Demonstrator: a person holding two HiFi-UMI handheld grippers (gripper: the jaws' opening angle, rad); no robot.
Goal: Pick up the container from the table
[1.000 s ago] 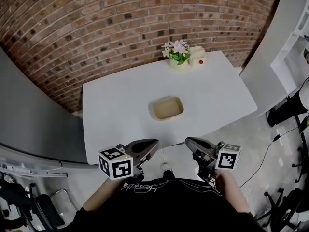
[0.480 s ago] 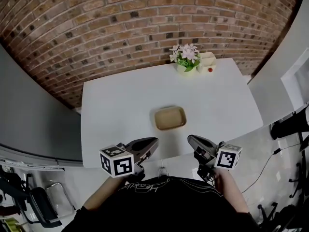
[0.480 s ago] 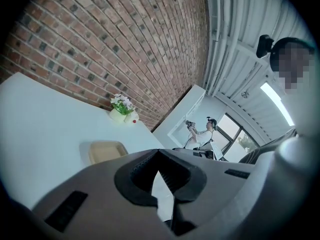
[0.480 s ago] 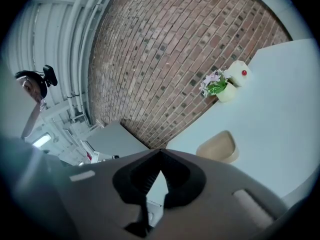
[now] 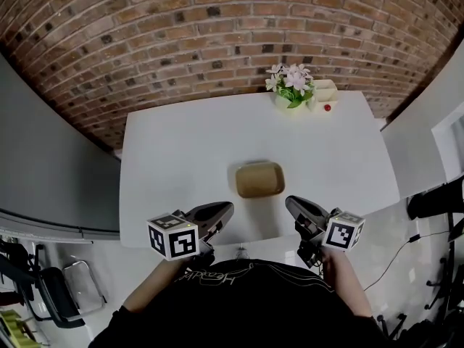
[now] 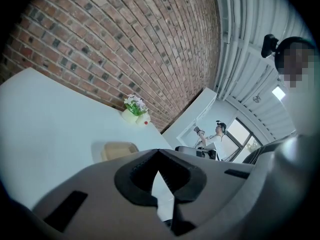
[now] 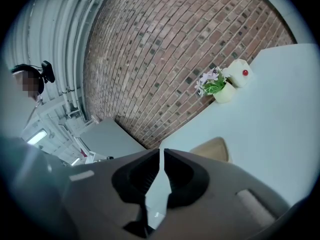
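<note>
Container (image 5: 259, 180) lay ahead of both grippers, untouched
On the white surface (image 5: 174, 158), the left gripper (image 5: 229, 208) had its fingers (image 5: 214, 214) closed, empty; the right gripper (image 5: 289, 202) had just been opening a crack, nothing between.

I am looking at the container (image 5: 259, 180), a shallow tan tray with rounded corners and a low raised rim. It is sitting upright and flat on the white table (image 5: 174, 158), open side facing up, its inner floor showing plain and bare. Its longer side is running across the table. It is lying nearer the table's front edge than the brick-wall side, slightly right of the middle, standing apart from everything else.
</note>
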